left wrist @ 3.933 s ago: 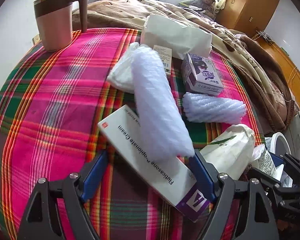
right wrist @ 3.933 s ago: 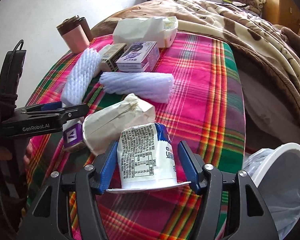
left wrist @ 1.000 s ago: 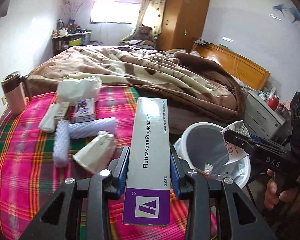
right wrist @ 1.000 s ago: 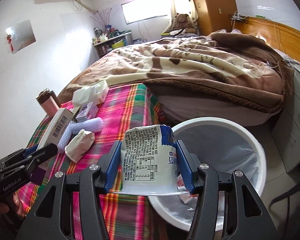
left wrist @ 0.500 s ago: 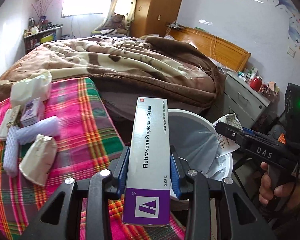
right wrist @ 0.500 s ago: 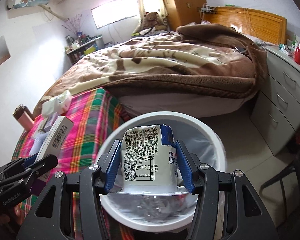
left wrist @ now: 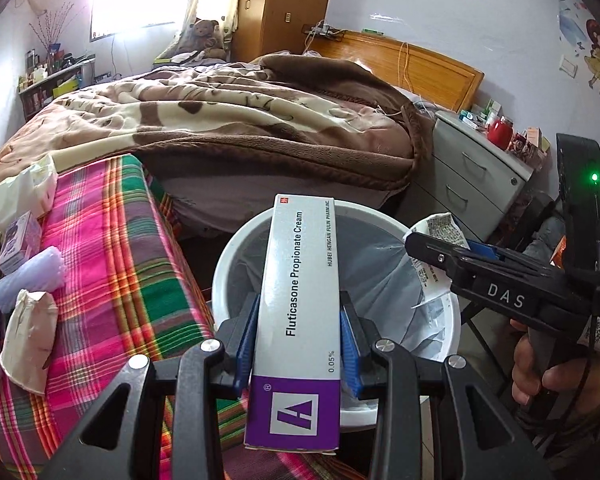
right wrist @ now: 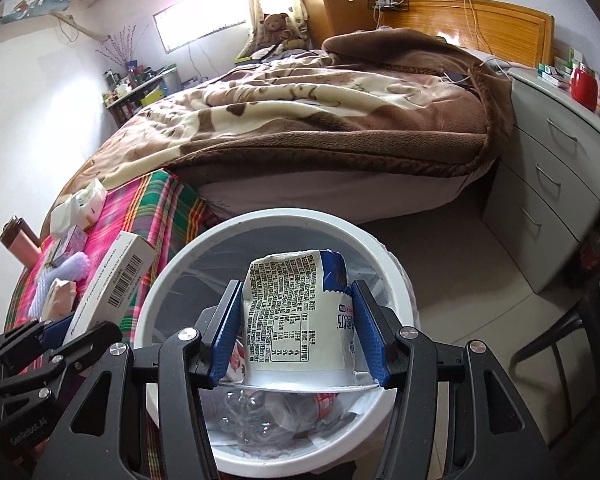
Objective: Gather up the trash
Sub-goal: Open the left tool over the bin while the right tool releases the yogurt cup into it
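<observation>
White bin; two tools, one carton, one cup.

Both wrist views looking steeply down, close over the round white plastic-lined bin; sharing it, the brown-blanketed bed behind, the plaid-covered desk leftward.

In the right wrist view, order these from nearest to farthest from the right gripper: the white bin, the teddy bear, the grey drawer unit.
1. White bin: directly below the right gripper, which holds a yogurt cup over it.
2. Grey drawer unit: on the right, beside the bed.
3. Teddy bear: far back, by the window curtain.
</observation>
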The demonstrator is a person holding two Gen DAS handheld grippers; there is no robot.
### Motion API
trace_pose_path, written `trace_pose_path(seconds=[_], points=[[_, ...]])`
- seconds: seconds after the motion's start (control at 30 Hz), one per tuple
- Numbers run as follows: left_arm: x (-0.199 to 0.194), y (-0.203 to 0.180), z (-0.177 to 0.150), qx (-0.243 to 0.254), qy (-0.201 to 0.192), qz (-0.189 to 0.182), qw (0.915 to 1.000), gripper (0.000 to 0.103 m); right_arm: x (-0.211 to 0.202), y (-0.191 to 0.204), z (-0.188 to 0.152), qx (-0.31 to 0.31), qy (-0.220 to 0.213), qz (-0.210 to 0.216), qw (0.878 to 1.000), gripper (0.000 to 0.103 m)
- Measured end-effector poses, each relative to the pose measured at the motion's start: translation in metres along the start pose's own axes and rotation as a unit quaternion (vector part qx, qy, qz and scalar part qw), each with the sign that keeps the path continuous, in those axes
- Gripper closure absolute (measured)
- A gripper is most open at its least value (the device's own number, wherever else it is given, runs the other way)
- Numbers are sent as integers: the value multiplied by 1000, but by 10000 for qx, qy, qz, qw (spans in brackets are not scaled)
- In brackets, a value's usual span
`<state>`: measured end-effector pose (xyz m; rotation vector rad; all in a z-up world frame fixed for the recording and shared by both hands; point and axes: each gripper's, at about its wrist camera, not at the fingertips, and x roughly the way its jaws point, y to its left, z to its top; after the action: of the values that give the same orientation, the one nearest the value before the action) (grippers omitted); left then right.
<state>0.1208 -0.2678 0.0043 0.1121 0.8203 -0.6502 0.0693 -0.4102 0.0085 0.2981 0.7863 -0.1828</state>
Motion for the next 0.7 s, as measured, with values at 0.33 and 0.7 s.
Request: trace_pose_path(seconds=[0.33, 0.7], points=[[10, 0, 2, -73, 97, 14, 9999, 44, 4, -5, 0, -54, 84, -73, 9999, 47], [-8, 14, -1, -228, -58, 41, 9997, 35, 0, 0, 3, 37, 68, 12, 10000, 40]])
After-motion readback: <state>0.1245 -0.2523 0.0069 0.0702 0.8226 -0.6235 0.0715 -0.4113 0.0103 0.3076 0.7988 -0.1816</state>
